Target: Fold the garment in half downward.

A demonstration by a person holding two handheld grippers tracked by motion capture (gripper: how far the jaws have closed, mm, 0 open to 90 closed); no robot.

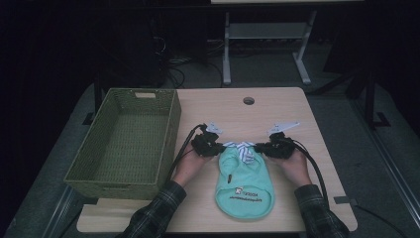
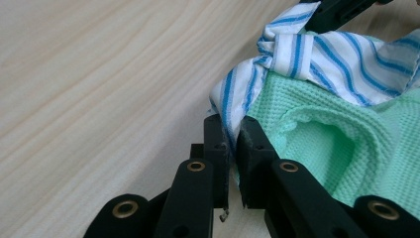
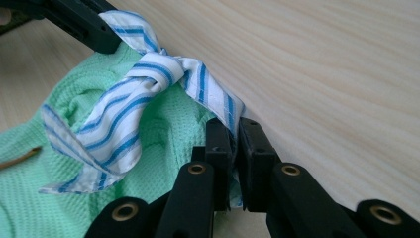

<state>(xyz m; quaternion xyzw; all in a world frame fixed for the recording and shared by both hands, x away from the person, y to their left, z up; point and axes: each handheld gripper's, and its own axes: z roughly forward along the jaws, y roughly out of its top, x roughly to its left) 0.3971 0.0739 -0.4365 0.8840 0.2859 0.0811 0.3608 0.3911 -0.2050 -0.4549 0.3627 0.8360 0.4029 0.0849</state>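
While the high view places a basket (image 1: 124,141) at the table's (image 1: 297,129) left, the garment (image 1: 244,181) lies mid-table between the hands. Left gripper (image 2: 233,141) and right gripper (image 3: 234,139) each pinch its striped collar (image 2: 317,54); only their close views reveal the knot.

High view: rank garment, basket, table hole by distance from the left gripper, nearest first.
From the left gripper:
1. Garment, mint green, held at its striped collar, just to the right of the gripper.
2. Basket, green wicker, to the left at the table edge.
3. Table hole, farther back, near the far edge.
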